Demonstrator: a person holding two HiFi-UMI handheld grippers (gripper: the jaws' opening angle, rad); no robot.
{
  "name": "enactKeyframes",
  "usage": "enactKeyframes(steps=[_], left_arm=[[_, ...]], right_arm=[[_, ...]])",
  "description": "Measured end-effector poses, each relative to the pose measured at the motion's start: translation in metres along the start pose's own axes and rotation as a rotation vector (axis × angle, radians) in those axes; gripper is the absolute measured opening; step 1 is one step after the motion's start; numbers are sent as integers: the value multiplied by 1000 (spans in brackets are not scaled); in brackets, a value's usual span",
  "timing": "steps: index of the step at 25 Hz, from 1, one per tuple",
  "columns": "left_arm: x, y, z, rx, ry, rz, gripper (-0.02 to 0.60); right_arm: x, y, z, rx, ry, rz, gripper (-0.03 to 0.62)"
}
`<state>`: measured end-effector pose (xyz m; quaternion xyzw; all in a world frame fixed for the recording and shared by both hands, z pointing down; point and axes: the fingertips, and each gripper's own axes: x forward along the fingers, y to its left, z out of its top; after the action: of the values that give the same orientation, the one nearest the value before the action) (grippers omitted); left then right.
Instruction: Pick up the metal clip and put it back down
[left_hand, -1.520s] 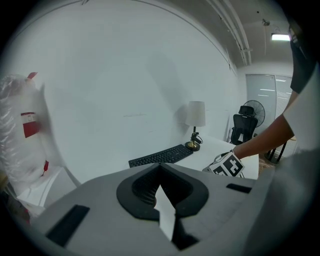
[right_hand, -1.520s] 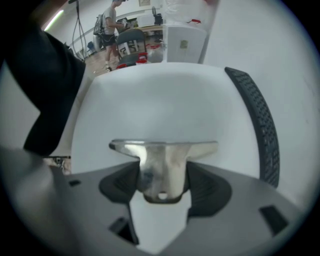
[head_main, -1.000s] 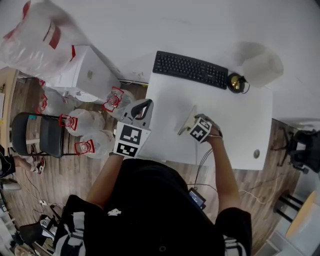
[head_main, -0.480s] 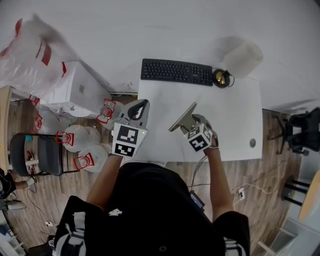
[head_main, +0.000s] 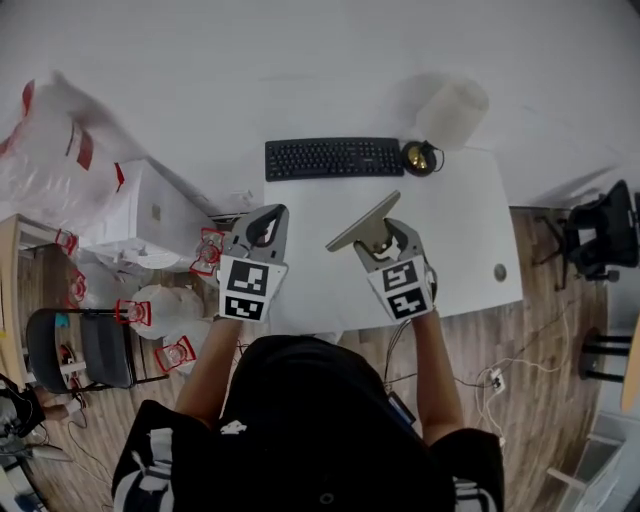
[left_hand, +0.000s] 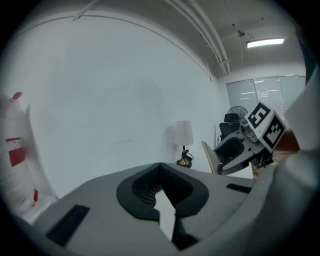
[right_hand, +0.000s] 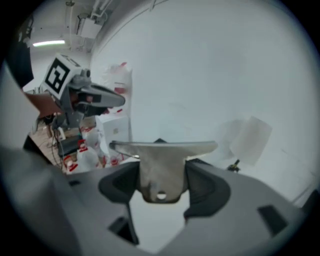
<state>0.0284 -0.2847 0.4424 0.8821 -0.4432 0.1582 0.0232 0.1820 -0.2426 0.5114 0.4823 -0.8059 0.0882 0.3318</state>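
The right gripper (head_main: 378, 235) is clamping the metal clip (head_main: 362, 222) by its tab, holding it up off the white surface (head_main: 455, 235), on the near side of the keyboard (head_main: 332, 158). The left gripper (head_main: 262, 226) is hovering beside it over the surface's left edge, jaws pressed together on nothing.

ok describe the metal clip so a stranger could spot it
Start at the white desk with the black keyboard. Over it, the right gripper clamps the metal clip: a flat grey T-shaped plate with a small hole, unlike the empty left gripper.
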Motion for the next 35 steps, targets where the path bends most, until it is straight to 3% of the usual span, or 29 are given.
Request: enactKeyframes(steps=[9, 17, 28, 35], left_arm=[[-9, -6, 42, 66, -84, -9, 21], [-21, -6, 77, 96, -155, -6, 21], [-27, -5, 81, 51, -178, -22, 21], [-25, 0, 70, 46, -150, -14, 21]], right_arm=[[-60, -37, 77, 118, -252, -163, 285], [-90, -51, 111, 104, -374, -236, 285], [-86, -39, 105, 108, -345, -225, 285], [-59, -22, 88, 101, -268, -120, 285]])
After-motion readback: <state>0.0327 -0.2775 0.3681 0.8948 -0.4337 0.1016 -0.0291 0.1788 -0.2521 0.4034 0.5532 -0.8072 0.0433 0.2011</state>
